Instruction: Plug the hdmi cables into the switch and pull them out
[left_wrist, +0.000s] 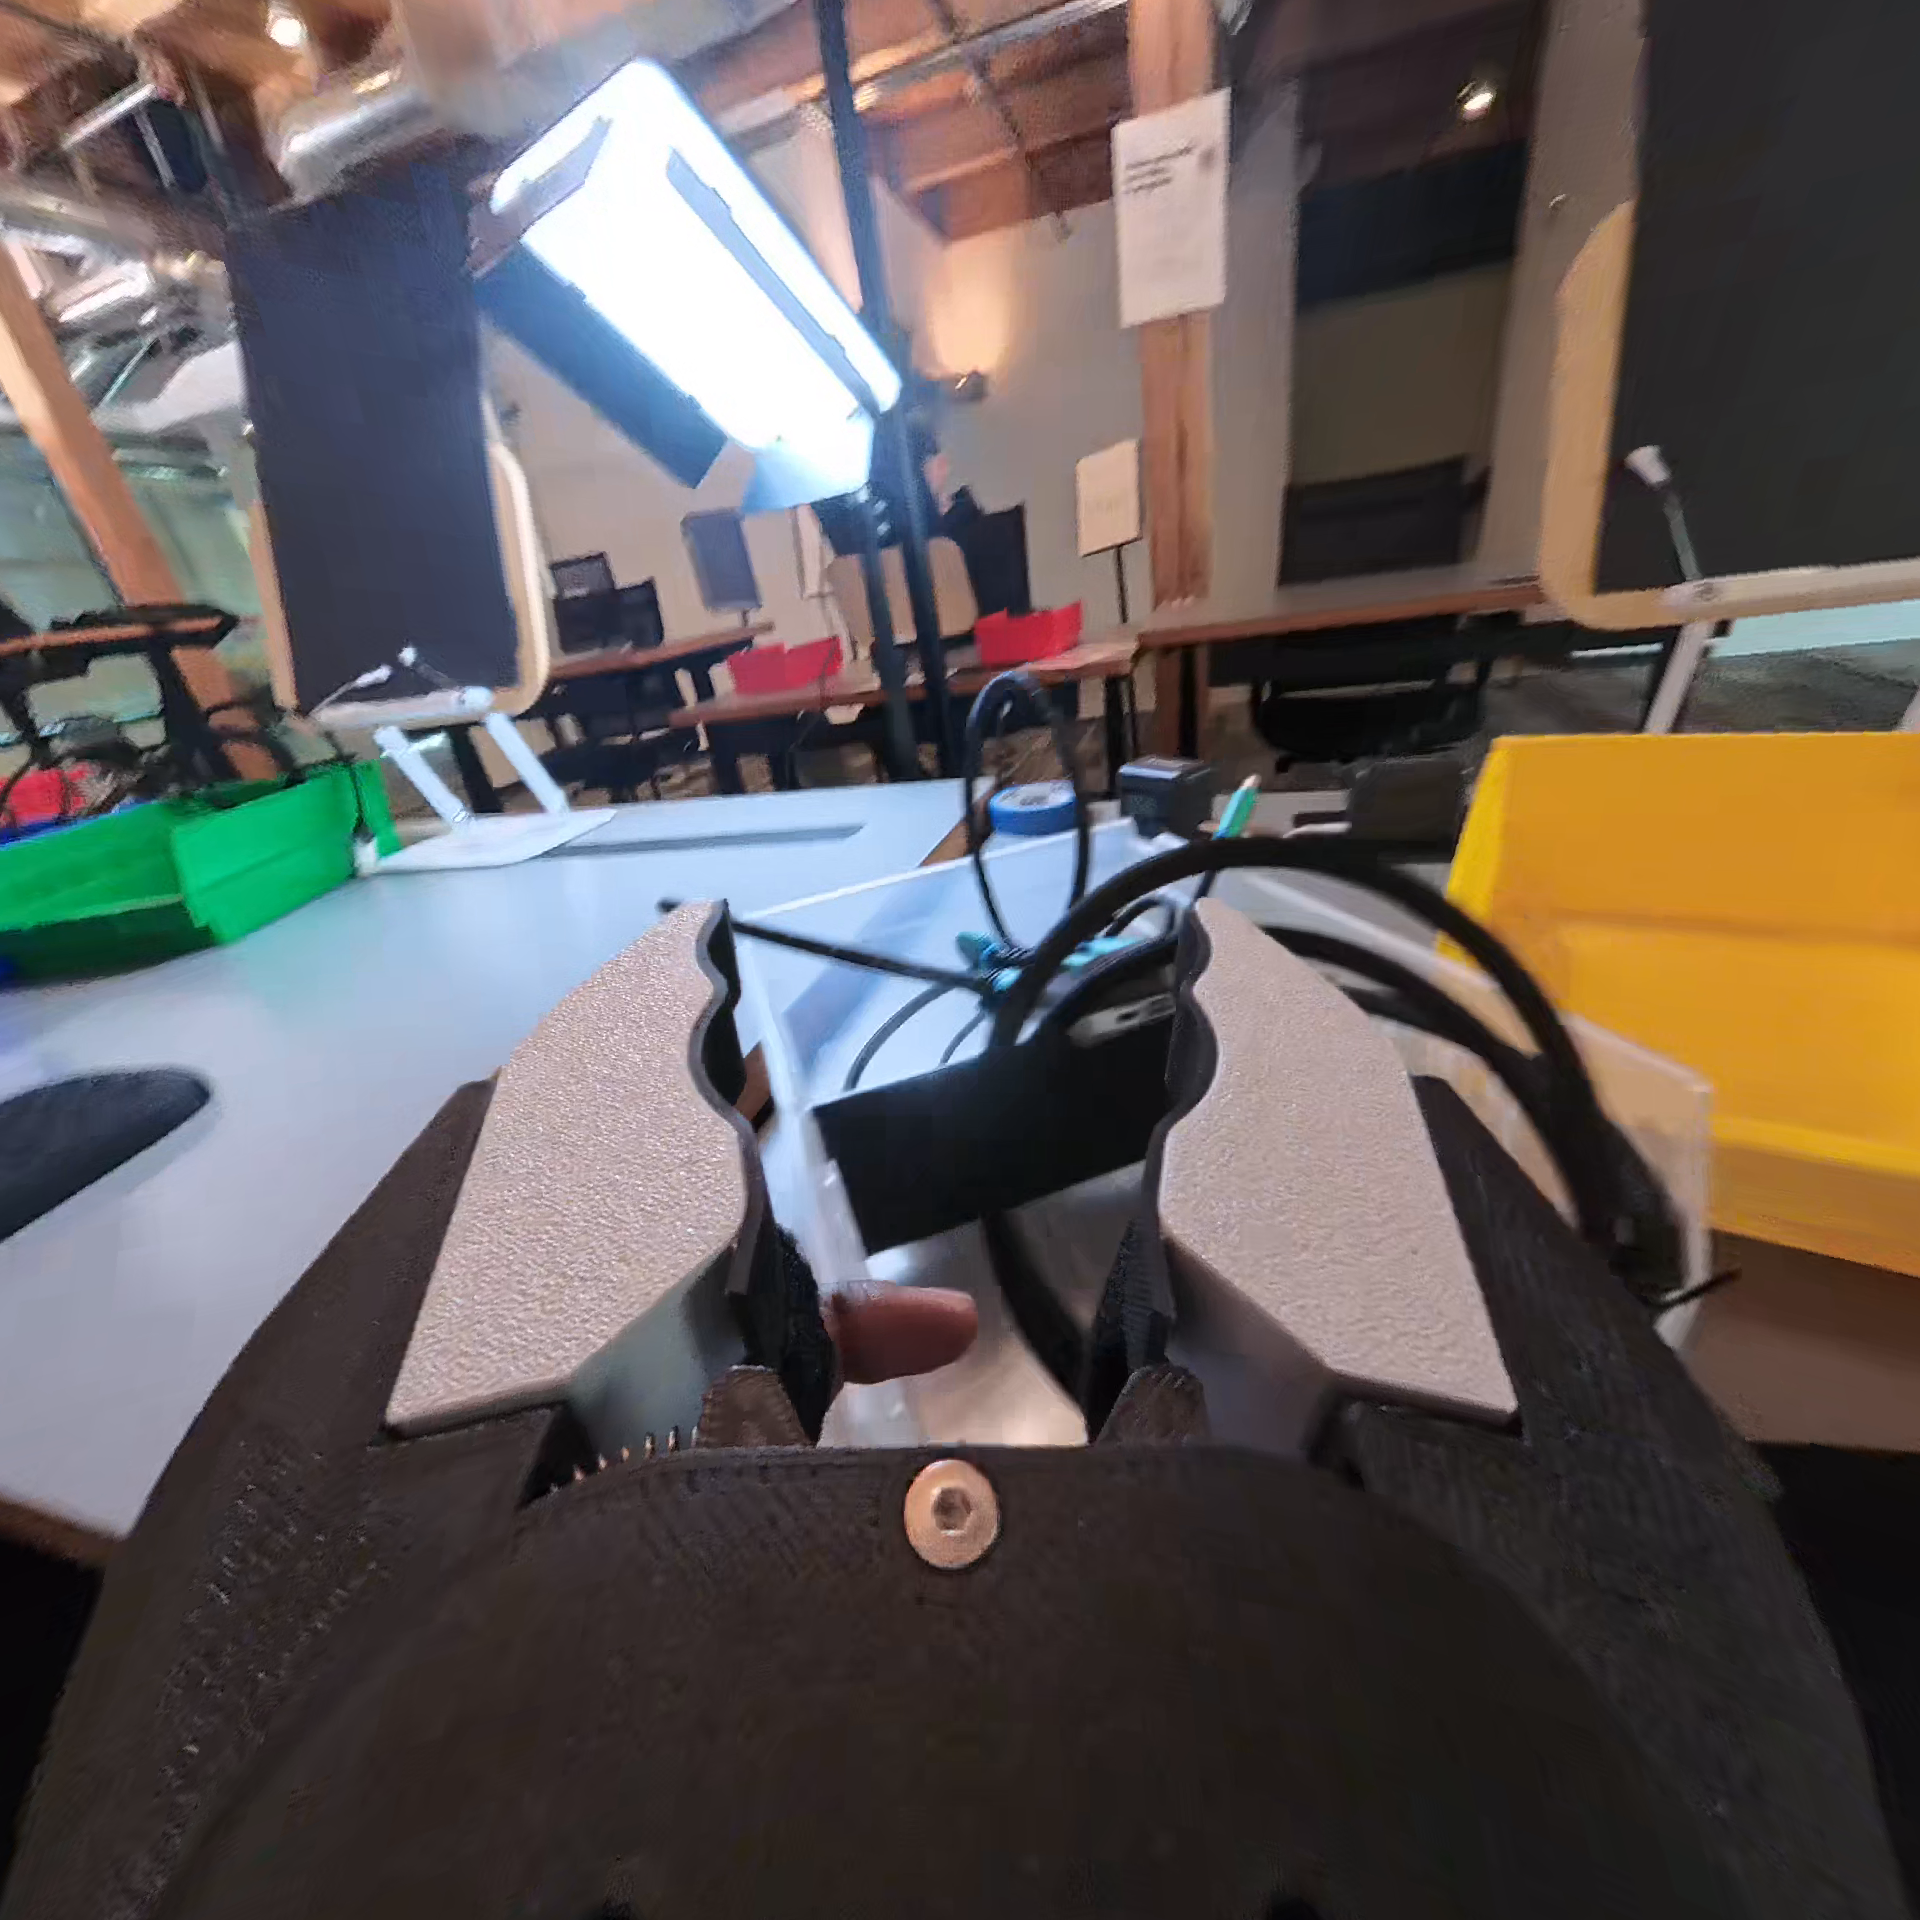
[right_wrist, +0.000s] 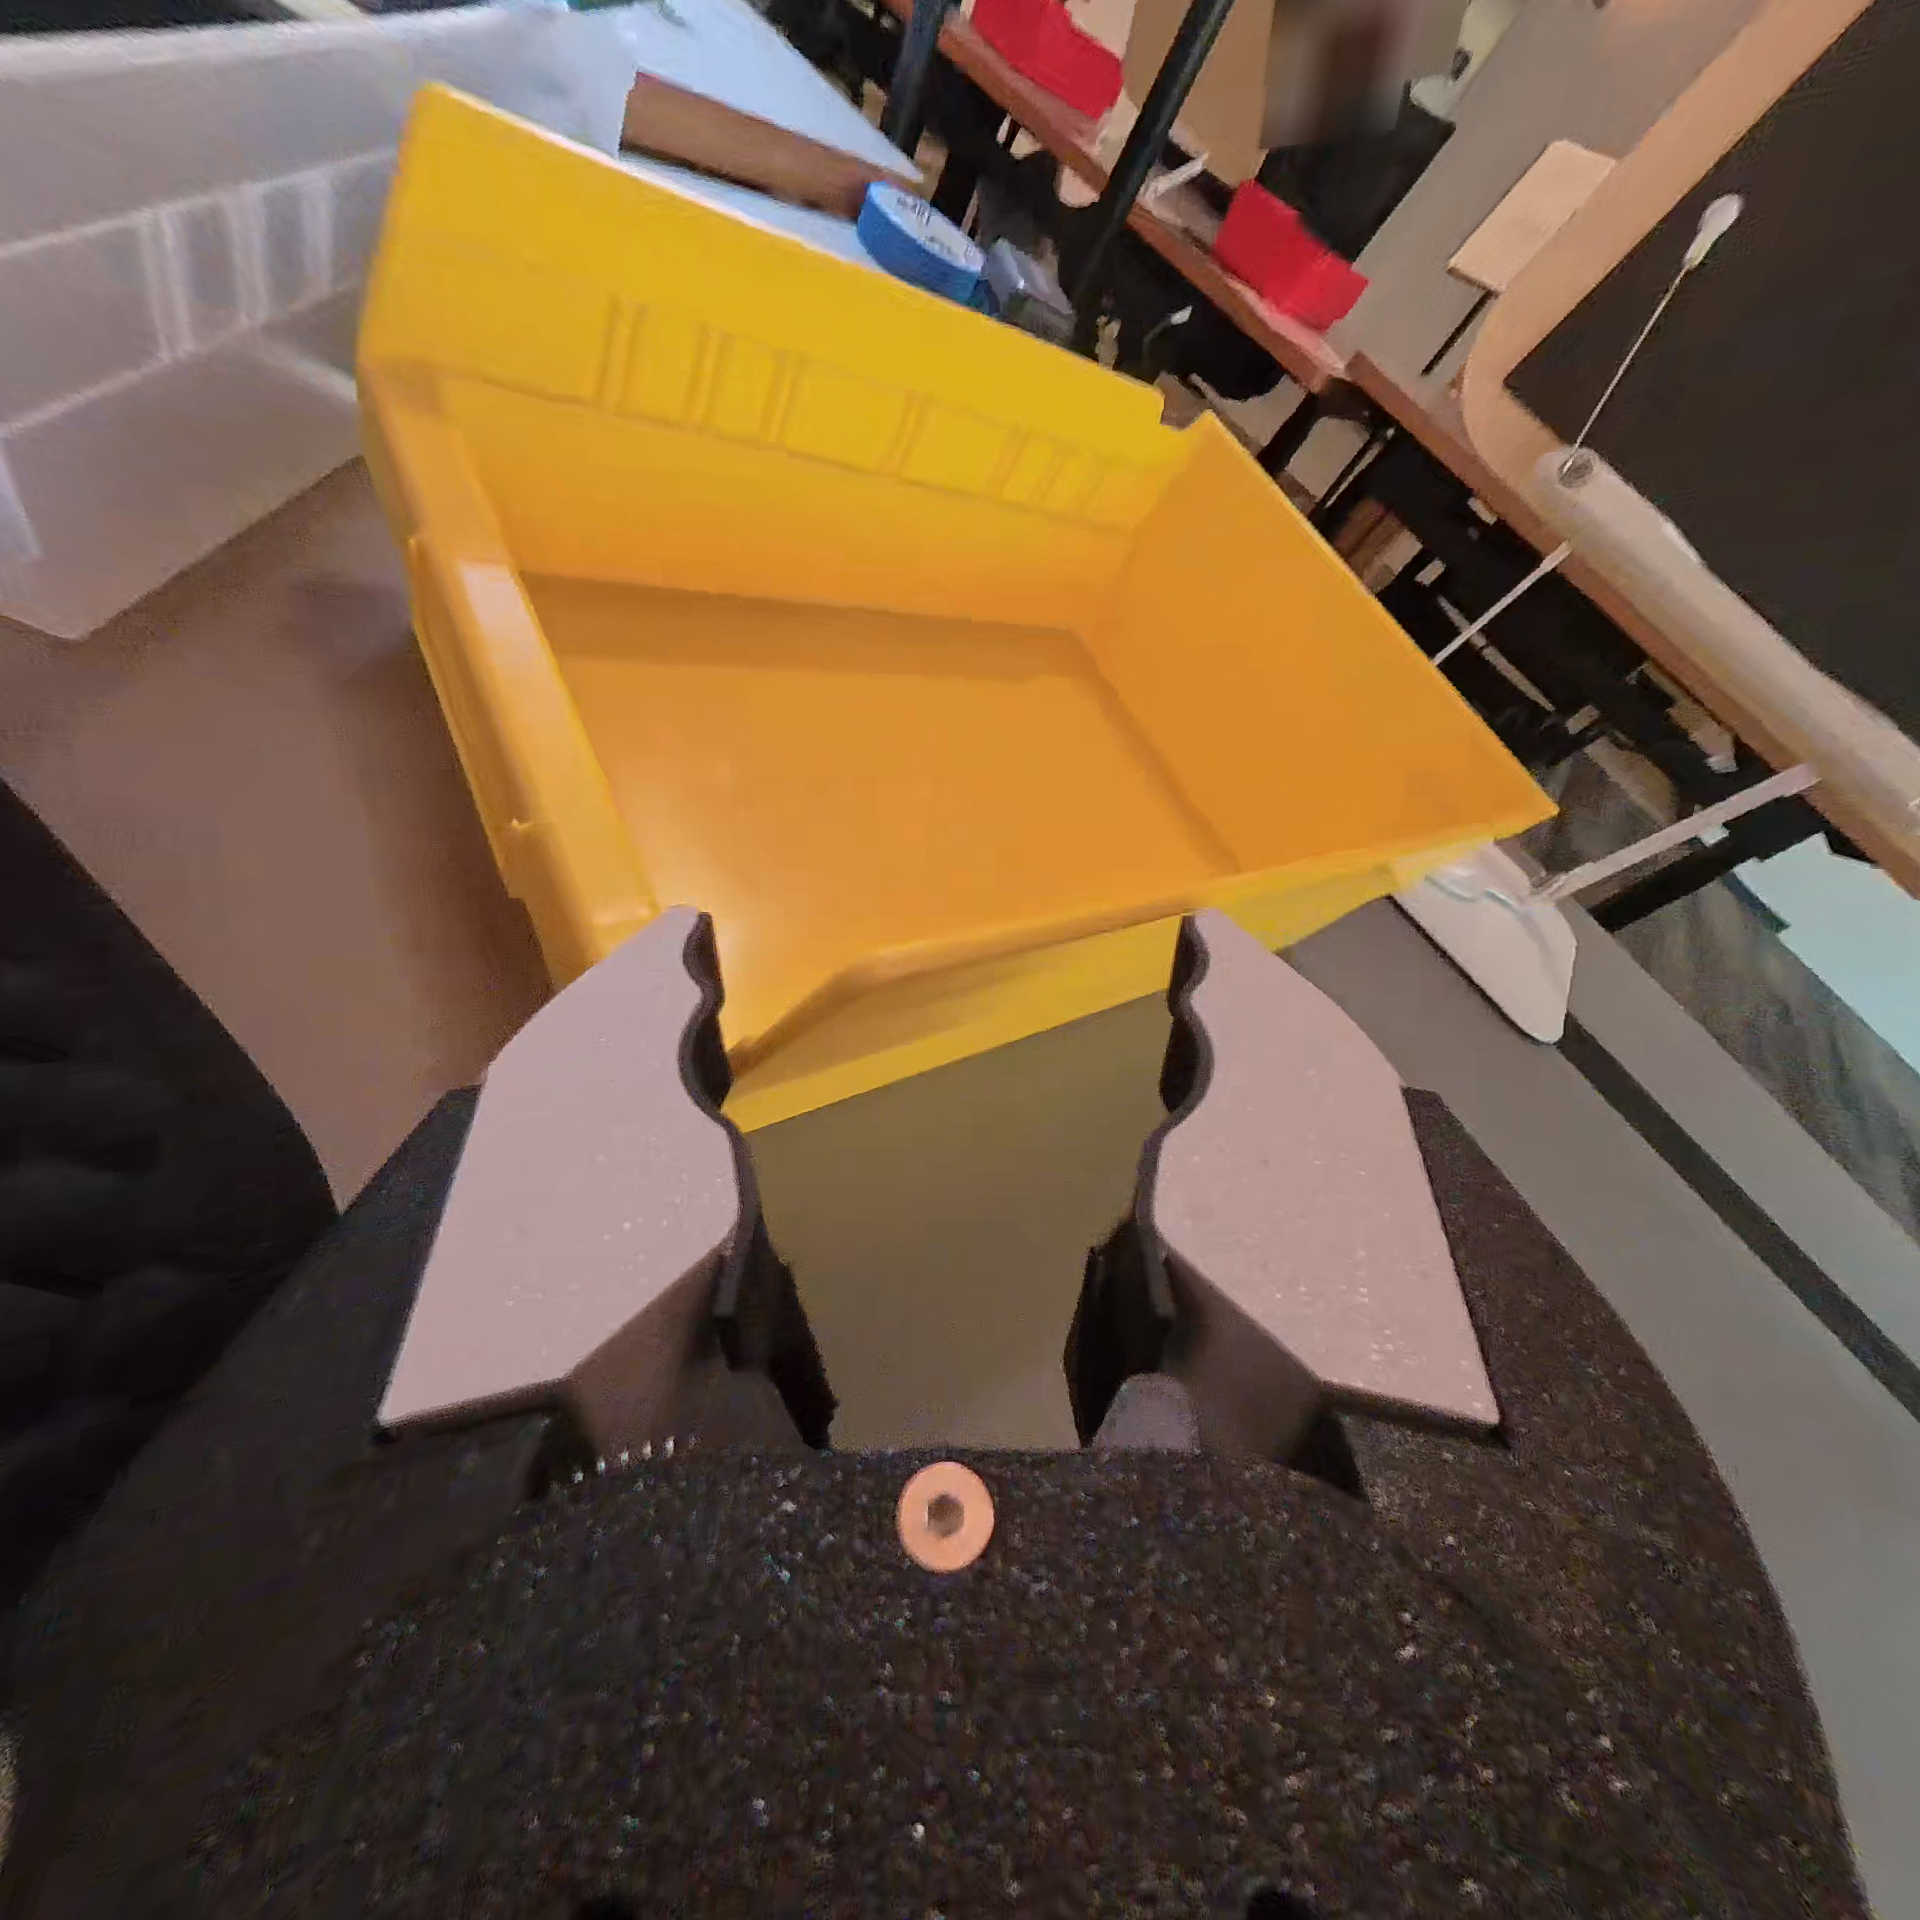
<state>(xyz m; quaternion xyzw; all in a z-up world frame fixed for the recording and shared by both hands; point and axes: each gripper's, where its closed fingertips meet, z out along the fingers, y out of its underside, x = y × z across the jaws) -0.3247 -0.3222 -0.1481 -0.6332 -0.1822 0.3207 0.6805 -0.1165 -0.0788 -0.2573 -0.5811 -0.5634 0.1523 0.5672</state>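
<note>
While I hold both tools above the desk, my left gripper (left_wrist: 961, 997) stands spread with nothing between its fingers, and it looks into a clear bin (left_wrist: 883, 925) where the black switch (left_wrist: 997, 1138) lies tilted. The black hdmi cables (left_wrist: 1455, 966) loop over the switch and out over the bin's right wall (I cannot tell if any is plugged in). My right gripper (right_wrist: 940, 1003) is also spread and holds nothing; it points at the yellow bin (right_wrist: 1351, 717), and a blue tape roll (right_wrist: 920, 244) stands behind it.
</note>
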